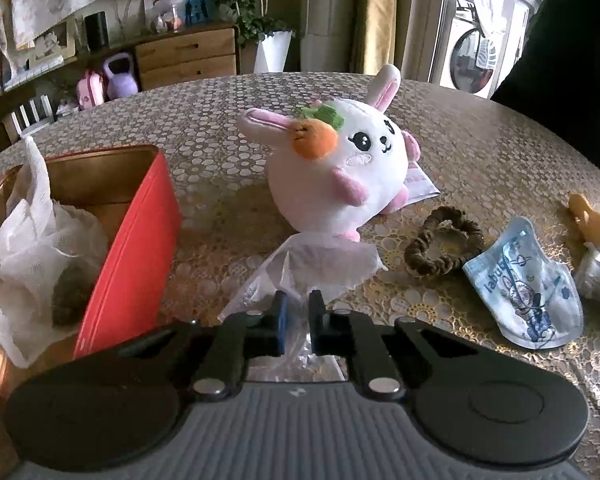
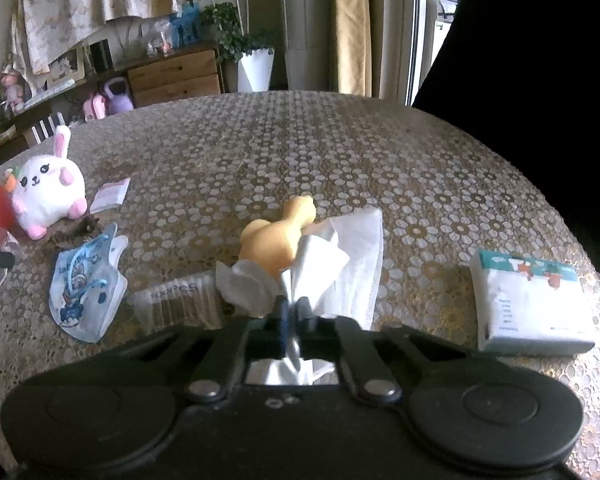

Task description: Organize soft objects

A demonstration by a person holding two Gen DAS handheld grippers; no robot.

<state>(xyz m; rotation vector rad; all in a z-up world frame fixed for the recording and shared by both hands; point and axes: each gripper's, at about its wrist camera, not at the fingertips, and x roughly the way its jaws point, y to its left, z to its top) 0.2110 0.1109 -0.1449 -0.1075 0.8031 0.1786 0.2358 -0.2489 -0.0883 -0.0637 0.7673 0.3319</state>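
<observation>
A white and pink plush rabbit [image 1: 336, 164] with an orange carrot sits mid-table; it also shows in the right wrist view [image 2: 48, 192]. My left gripper [image 1: 298, 320] is nearly shut on a clear plastic bag [image 1: 304, 268] in front of the rabbit. A red box [image 1: 136, 248] at left holds white mesh cloth [image 1: 32, 220]. My right gripper [image 2: 294, 314] is shut on a white tissue [image 2: 332, 256] that lies against a yellow rubber duck [image 2: 276, 236].
A brown scrunchie [image 1: 440, 248] and a blue printed pouch [image 1: 528, 292] lie right of the rabbit; the pouch also shows in the right wrist view [image 2: 84, 292]. A tissue pack [image 2: 528, 304] lies at right. A clear packet [image 2: 180, 304] lies left of the gripper.
</observation>
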